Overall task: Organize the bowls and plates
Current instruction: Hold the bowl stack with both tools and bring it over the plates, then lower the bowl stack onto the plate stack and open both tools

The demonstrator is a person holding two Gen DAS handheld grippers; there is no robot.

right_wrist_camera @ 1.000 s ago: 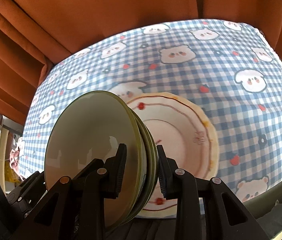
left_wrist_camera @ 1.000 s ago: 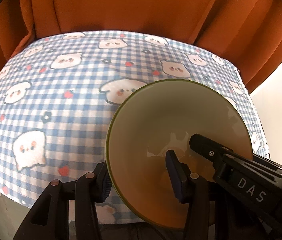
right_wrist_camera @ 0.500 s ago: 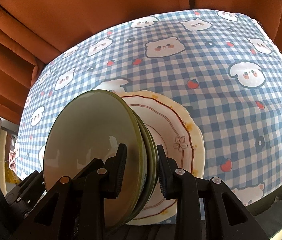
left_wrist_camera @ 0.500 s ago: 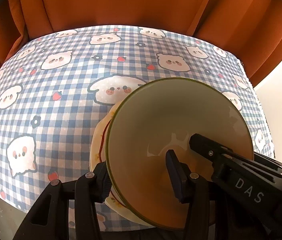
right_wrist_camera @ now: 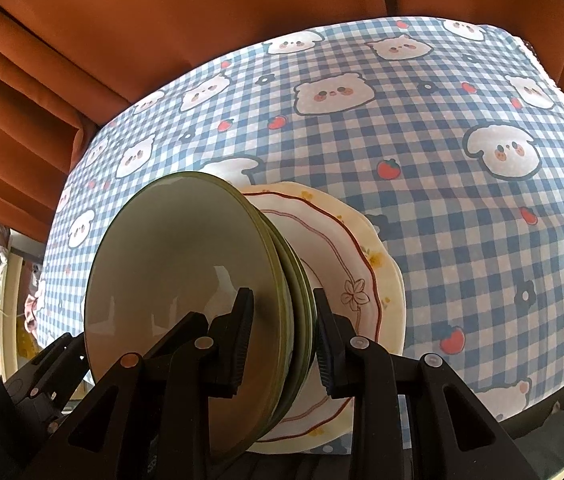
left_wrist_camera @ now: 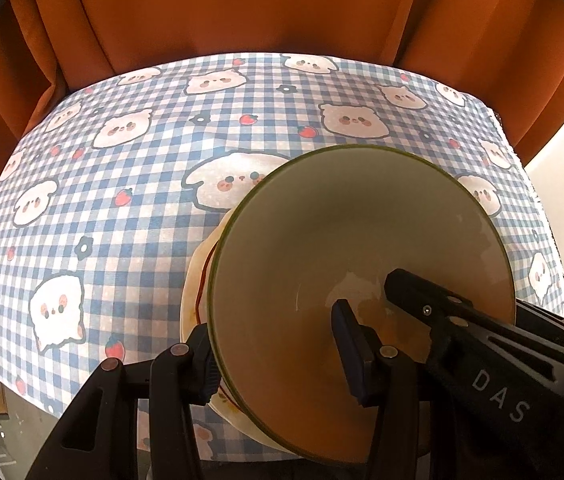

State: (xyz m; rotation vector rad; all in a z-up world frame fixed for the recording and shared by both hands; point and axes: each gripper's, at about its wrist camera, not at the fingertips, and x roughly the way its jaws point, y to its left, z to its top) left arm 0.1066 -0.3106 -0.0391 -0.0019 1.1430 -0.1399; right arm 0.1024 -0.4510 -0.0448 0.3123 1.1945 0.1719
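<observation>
Two grippers' fingers [right_wrist_camera: 242, 344] straddle the green bowls' [right_wrist_camera: 178, 288] rim, above plates [right_wrist_camera: 361, 280].

left gripper [left_wrist_camera: 278, 344] clamps green-rimmed bowl [left_wrist_camera: 321, 240] rim, over cream plate [left_wrist_camera: 196, 280], checkered tablecloth [left_wrist_camera: 122, 200].

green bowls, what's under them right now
Under the green bowls, gripped by both grippers, lie stacked plates on the checked tablecloth. The plates' centres are hidden.

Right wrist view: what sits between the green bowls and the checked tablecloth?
In the right wrist view, two scalloped plates, the upper one red-lined, lie between the green bowls and the tablecloth.
</observation>
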